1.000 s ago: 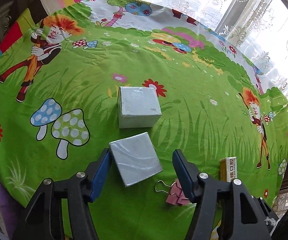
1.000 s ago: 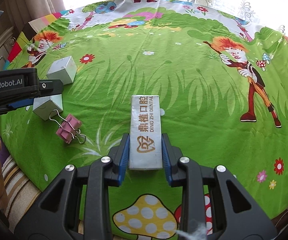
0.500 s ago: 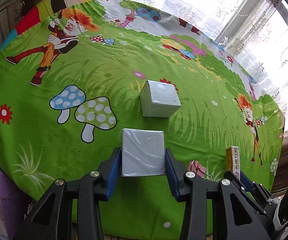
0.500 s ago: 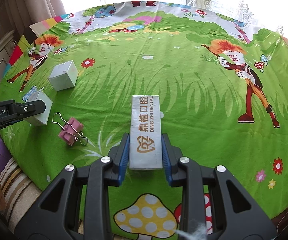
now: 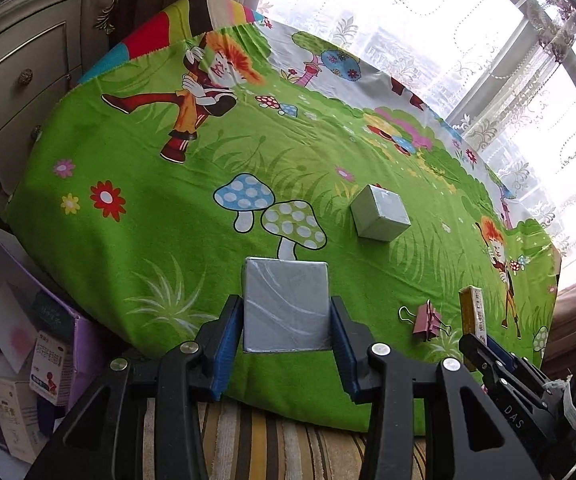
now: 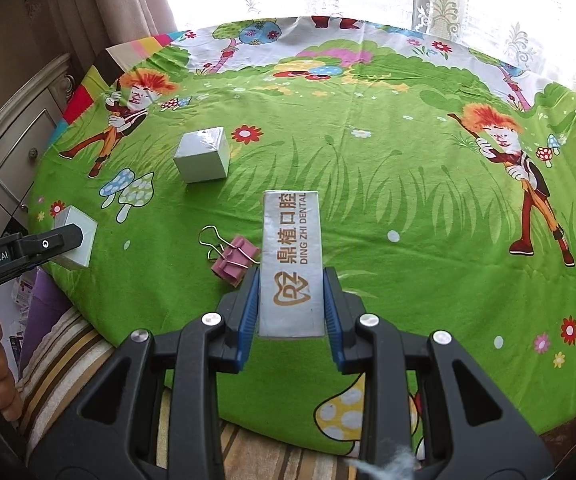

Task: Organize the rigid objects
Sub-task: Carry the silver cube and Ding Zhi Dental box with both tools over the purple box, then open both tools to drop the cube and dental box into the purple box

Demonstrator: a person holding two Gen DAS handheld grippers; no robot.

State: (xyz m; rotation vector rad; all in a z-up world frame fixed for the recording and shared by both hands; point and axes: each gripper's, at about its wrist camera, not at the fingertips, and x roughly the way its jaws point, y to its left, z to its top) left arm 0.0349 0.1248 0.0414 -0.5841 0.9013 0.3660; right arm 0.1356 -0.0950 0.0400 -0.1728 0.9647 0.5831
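Observation:
My left gripper [image 5: 285, 326] is shut on a silver cube [image 5: 285, 304], held above the near left edge of the table; it also shows in the right wrist view [image 6: 75, 236]. A second silver cube [image 5: 380, 216] rests on the green cloth farther in, also in the right wrist view [image 6: 203, 154]. My right gripper [image 6: 291, 304] is shut on a long white dental box [image 6: 291, 264], seen from the side in the left wrist view [image 5: 472, 312]. A pink binder clip [image 6: 233, 260] lies on the cloth just left of the box.
The round table [image 6: 408, 184] carries a green cartoon cloth. A purple box of small cartons [image 5: 19, 360] stands below the table's left edge. A cream drawer cabinet [image 5: 15, 80] stands at far left. Lace curtains [image 5: 488, 60] hang behind. A striped rug [image 5: 271, 440] lies below.
My left gripper closed on the nearer silver cube, lifted it and drew it back toward the left table edge. My right gripper kept hold of the dental box and pulled back a little.

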